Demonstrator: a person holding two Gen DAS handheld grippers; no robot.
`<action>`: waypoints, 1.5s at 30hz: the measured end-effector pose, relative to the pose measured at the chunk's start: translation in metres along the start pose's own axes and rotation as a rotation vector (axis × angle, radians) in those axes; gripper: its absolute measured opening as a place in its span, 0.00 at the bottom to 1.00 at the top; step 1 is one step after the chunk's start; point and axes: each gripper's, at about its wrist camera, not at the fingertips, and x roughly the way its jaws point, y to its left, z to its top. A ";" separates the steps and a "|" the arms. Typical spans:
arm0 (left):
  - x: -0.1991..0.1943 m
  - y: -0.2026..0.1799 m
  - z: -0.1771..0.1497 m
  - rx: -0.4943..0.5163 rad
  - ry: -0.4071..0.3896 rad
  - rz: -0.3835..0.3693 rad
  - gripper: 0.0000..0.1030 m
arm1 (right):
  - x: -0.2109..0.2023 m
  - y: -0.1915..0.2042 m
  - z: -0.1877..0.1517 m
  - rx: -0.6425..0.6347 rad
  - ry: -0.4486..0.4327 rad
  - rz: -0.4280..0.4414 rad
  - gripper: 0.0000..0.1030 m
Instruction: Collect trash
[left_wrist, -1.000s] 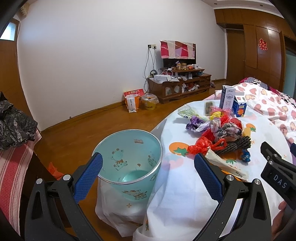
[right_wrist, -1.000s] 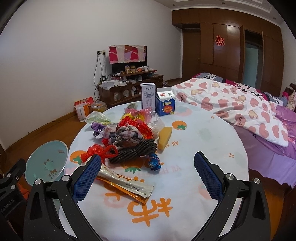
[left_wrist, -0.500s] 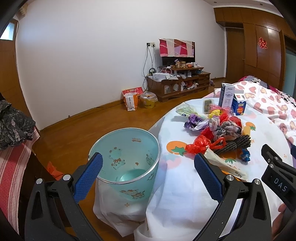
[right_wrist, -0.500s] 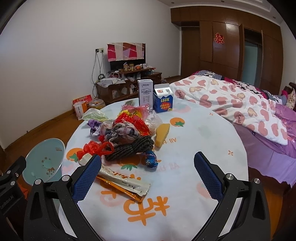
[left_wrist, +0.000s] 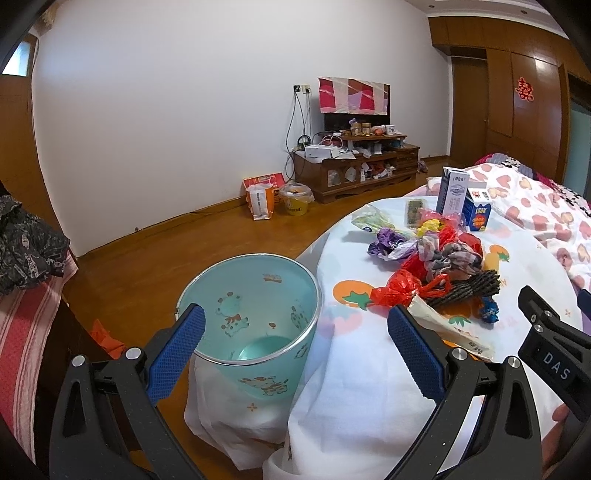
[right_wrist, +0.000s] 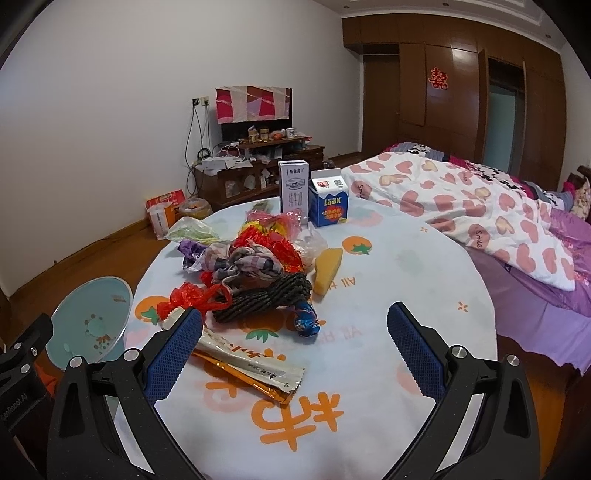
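Starting on the trash pile with both grippers spread and empty

We judge the nearest pieces easiest: the white wrapper over the orange foil wrapper lies flat just ahead of our right gripper, by its left finger, so we should come in low and pinch one end. The heap of red plastic, dark rope and cloth sits beyond. Our left gripper hovers above the teal bin beside the table, free to steady its rim.

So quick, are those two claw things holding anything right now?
Left gripper: open, holding nothing.
Right gripper: open, holding nothing.
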 end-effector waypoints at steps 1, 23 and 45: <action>0.000 0.000 0.000 0.002 -0.001 0.001 0.94 | 0.000 -0.001 0.000 0.002 0.001 -0.002 0.96; 0.064 -0.031 -0.008 0.009 0.101 -0.123 0.91 | 0.058 -0.069 -0.018 0.023 0.100 -0.040 0.78; 0.112 -0.115 -0.015 0.104 0.229 -0.355 0.41 | 0.090 -0.087 -0.014 0.050 0.161 -0.009 0.68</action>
